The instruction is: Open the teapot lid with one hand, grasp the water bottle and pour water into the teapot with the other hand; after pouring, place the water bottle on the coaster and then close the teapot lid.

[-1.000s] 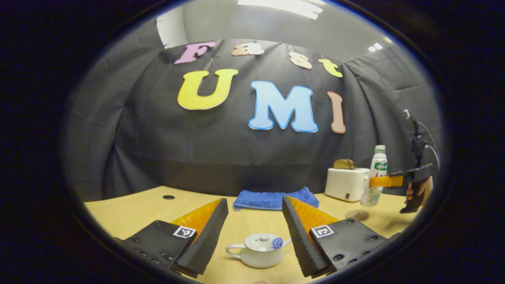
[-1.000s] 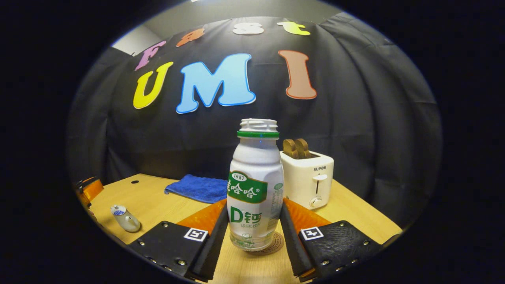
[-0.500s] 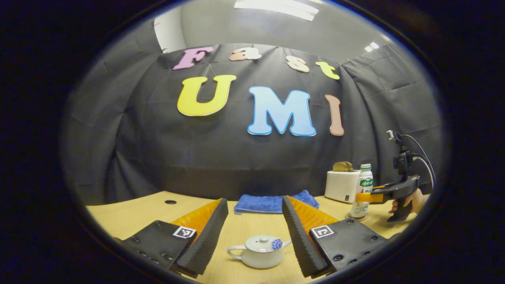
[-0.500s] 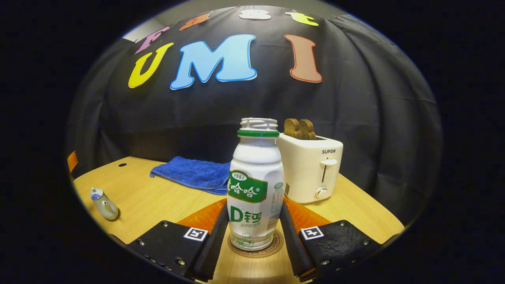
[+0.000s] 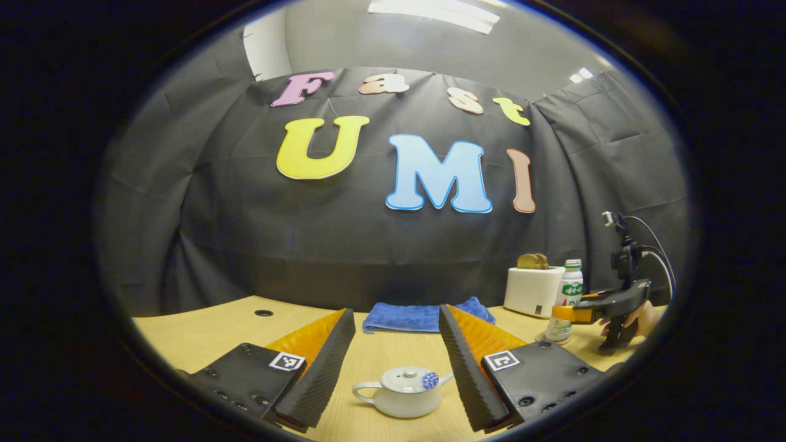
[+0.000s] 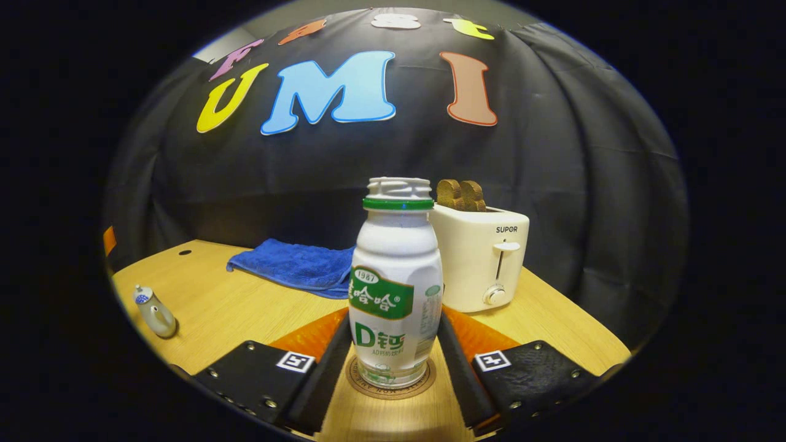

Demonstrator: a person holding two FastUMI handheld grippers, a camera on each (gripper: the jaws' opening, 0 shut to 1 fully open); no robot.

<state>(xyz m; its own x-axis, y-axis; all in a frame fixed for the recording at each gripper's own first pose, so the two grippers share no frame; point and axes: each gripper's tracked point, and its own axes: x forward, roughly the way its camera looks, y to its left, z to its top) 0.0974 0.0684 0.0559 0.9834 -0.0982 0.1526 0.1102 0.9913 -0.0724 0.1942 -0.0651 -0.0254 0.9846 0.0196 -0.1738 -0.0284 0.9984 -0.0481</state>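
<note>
The white plastic water bottle with a green label stands on the round brown coaster, pinched by the right gripper, while the spread-wide left gripper waits by the small white teapot, whose lid looks on.

water bottle: upright on coaster | teapot: white, lid on

Left tool spread wide; right tool narrowly parted, level.

Behind bottle: toaster stands close, blocking that side.
Around teapot: bare table; towel lies farther back.
</note>
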